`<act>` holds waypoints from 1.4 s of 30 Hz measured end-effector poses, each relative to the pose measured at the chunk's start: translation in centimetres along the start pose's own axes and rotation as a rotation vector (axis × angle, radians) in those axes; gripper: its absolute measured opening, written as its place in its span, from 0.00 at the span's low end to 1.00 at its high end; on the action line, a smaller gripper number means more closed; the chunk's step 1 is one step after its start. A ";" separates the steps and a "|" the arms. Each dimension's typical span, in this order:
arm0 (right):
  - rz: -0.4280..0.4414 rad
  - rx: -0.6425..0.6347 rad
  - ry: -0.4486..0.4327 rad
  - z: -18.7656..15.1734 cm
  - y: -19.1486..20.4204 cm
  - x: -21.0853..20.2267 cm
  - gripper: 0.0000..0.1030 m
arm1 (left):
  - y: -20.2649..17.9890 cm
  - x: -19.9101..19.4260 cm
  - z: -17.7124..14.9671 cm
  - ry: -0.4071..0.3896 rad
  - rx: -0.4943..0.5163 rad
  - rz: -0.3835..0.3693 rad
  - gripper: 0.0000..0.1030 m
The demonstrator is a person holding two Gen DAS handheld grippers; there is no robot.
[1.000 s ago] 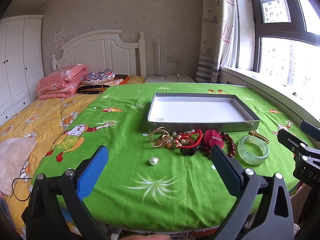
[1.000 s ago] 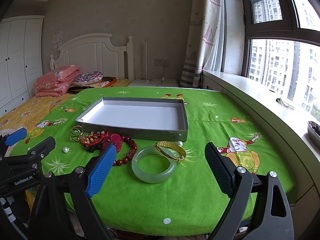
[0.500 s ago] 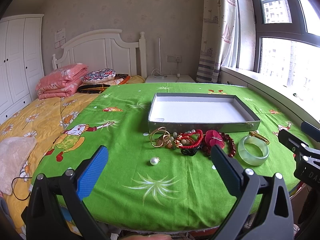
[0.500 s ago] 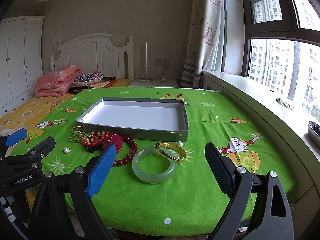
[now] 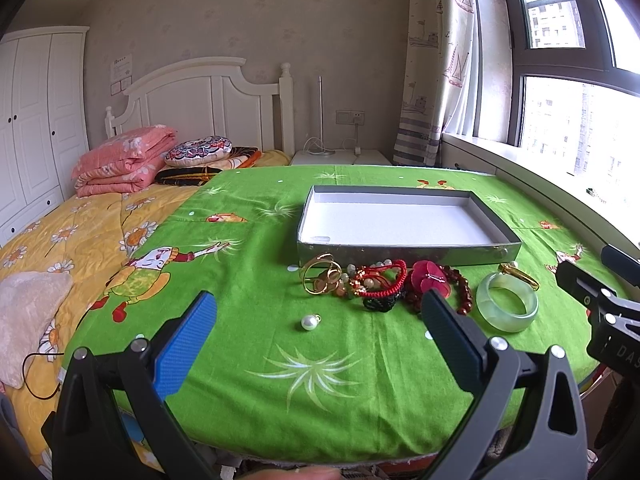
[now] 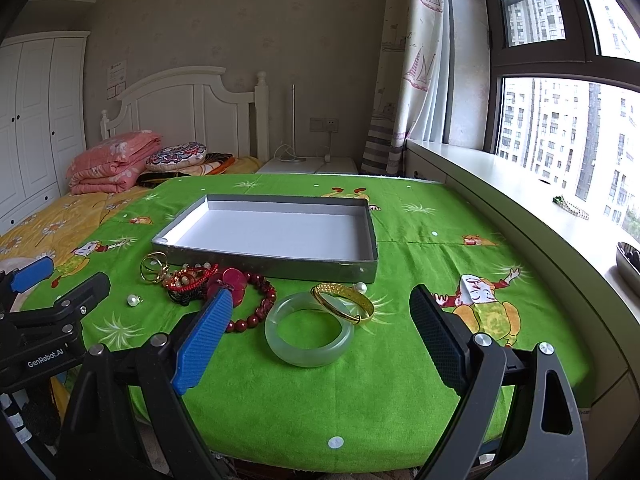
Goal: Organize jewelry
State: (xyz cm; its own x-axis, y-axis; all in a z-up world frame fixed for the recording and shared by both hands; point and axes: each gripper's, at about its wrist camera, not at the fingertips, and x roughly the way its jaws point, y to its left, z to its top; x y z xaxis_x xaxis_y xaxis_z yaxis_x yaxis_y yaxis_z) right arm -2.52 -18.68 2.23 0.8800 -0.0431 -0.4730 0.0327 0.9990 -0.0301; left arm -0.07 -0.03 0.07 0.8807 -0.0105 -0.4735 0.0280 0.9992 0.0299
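A grey tray [image 5: 404, 249] [image 6: 248, 253] with a white floor sits empty on the green cloth. In front of it lie gold rings [image 5: 318, 278] [image 6: 154, 267], a red cord bracelet [image 5: 380, 280] [image 6: 190, 280], a dark red bead bracelet [image 5: 460, 286] [image 6: 260, 312], a pale green jade bangle [image 5: 506, 302] [image 6: 309, 334], a gold bangle [image 6: 343, 301] [image 5: 518, 274] and a loose pearl [image 5: 309, 323] [image 6: 133, 300]. My left gripper [image 5: 316, 340] is open near the table's front edge, short of the pearl. My right gripper [image 6: 316, 330] is open, with the jade bangle in line between its fingers.
The table's rounded front edge [image 5: 320, 446] lies just under both grippers. A bed with a yellow quilt [image 5: 60, 248] and pink bedding [image 5: 120, 162] stands to the left. A window ledge [image 6: 540, 216] runs along the right side. A small pearl [image 6: 361, 287] lies by the tray's corner.
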 end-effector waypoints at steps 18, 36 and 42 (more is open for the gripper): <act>0.008 0.036 0.075 -0.8 -0.8 1.8 0.82 | 0.8 -0.1 -0.3 0.005 -0.046 0.026 0.96; 0.025 0.122 0.224 -3.1 -3.1 6.6 0.82 | 0.9 3.9 -1.6 0.182 -0.064 -0.045 0.96; -0.007 0.131 0.177 -1.9 -4.1 6.6 0.82 | 0.6 4.2 -1.5 0.187 -0.048 -0.091 0.96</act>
State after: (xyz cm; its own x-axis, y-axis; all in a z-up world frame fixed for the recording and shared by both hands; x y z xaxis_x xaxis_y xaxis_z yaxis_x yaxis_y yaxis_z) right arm 2.28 -23.08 -2.47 0.7832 -0.0395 -0.6205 0.1096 0.9911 0.0752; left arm 2.93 0.59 -3.21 0.7721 -0.0977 -0.6280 0.0770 0.9952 -0.0602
